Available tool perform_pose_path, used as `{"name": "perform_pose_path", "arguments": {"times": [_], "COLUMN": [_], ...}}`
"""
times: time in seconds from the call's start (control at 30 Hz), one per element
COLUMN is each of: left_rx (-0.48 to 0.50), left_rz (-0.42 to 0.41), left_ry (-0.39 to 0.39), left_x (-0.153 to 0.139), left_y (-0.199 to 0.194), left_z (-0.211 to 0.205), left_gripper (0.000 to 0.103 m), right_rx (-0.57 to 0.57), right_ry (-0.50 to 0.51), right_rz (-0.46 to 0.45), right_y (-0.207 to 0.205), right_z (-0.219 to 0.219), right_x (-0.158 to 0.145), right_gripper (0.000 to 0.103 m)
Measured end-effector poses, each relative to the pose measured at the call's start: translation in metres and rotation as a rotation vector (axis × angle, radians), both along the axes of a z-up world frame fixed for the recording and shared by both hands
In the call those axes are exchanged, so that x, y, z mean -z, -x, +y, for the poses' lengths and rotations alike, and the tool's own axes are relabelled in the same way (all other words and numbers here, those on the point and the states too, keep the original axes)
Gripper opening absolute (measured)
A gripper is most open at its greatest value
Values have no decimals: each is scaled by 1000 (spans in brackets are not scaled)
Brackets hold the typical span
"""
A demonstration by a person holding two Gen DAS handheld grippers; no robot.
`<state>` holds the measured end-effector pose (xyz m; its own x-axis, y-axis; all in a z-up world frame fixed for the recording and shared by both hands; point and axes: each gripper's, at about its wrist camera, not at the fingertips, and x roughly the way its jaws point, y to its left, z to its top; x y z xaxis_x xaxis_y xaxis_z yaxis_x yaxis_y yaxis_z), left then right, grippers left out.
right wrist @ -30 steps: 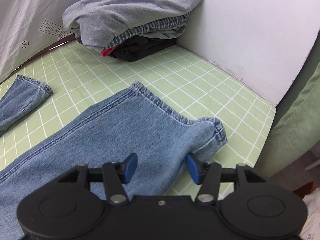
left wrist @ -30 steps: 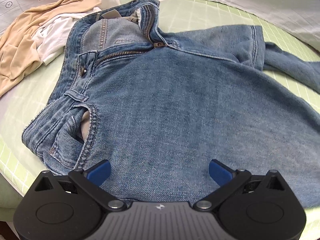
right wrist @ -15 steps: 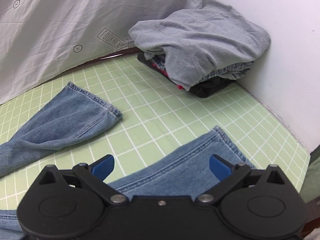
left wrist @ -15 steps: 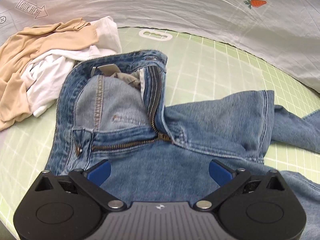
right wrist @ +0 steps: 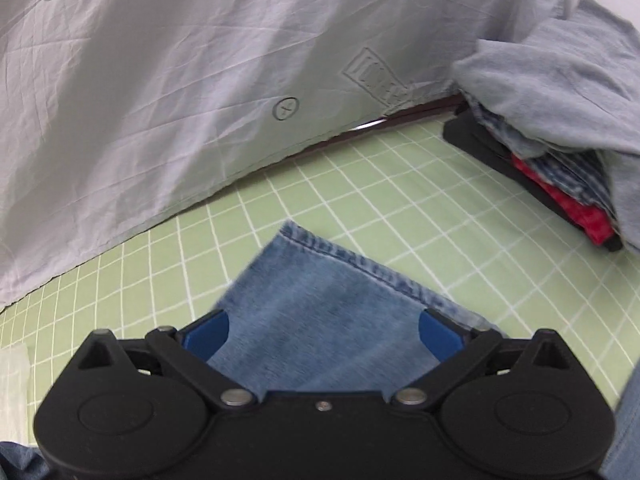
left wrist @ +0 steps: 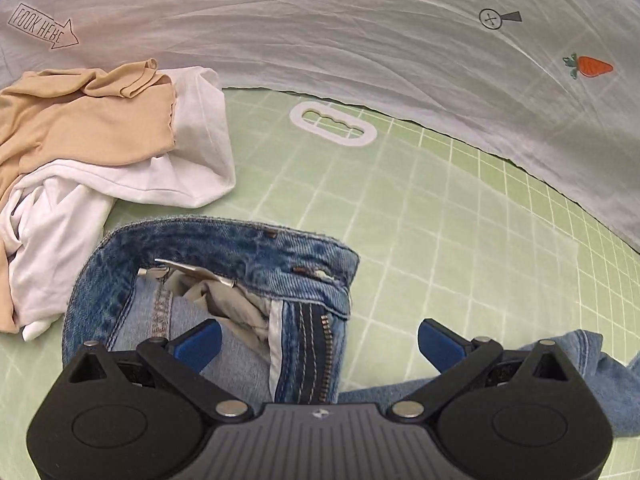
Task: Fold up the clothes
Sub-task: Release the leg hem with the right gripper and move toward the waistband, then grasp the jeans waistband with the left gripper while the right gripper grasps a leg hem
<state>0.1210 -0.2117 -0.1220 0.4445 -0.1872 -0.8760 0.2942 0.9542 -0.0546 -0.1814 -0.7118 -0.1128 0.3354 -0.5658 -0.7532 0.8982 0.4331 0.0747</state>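
Jeans lie lengthwise across the green mat: waistband (left wrist: pixel 224 240) just beyond the left hand-held gripper (left wrist: pixel 320 344), leg hem (right wrist: pixel 360 264) just beyond the right hand-held gripper (right wrist: pixel 324 332); both spread apart, holding nothing.

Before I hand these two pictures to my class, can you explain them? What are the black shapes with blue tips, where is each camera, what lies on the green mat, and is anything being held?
There is no robot here. A person holds a two-fingered claw in each hand, and a camera on each looks forward along its blue fingers.

The left claw looks down on the waistband of a pair of jeans, zip open. Beyond lie a tan garment and a white garment, crumpled together.

The right claw looks at a hem of the jeans' leg. To the right is a stack of folded clothes.

Everything rests on a green gridded mat, with a pale sheet behind.

Both claws stand open; nothing is held.
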Motion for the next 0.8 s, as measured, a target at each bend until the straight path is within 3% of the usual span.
{"name": "perform_pose_path", "arguments": {"times": [0.13, 0.23, 0.37, 0.43, 0.5, 0.53, 0.57, 0.63, 0.67, 0.8], "left_rx": [-34, -74, -95, -89, -85, -82, -92, -115, -129, -174], "left_rz": [2, 6, 7, 2, -11, -18, -27, -47, -44, -35], "left_ry": [49, 95, 86, 48, 8, -12, -29, -63, -44, 60], "left_x": [8, 12, 17, 19, 21, 22, 22, 23, 21, 6], "left_y": [-13, -21, -24, -23, -21, -20, -19, -18, -18, -16], "left_z": [0, 0, -6, -10, -13, -14, -12, -7, 0, 27], "left_gripper": [103, 103, 102, 101, 93, 82, 64, 40, 27, 20], "right_rx": [-88, -123, -131, -129, -133, -135, -125, -130, -138, -138], "right_ry": [-15, -42, -77, -59, -41, -39, -39, -15, 0, 66], "right_rz": [30, 48, 77, 97, 103, 91, 79, 76, 79, 66], "right_y": [-48, -69, -80, -81, -80, -77, -73, -66, -63, -38], "right_z": [0, 3, 7, 9, 10, 9, 7, 9, 10, 17], "right_x": [13, 23, 34, 34, 34, 33, 34, 33, 32, 21], "right_gripper": [101, 93, 59, 51, 22, 15, 11, 8, 8, 7]}}
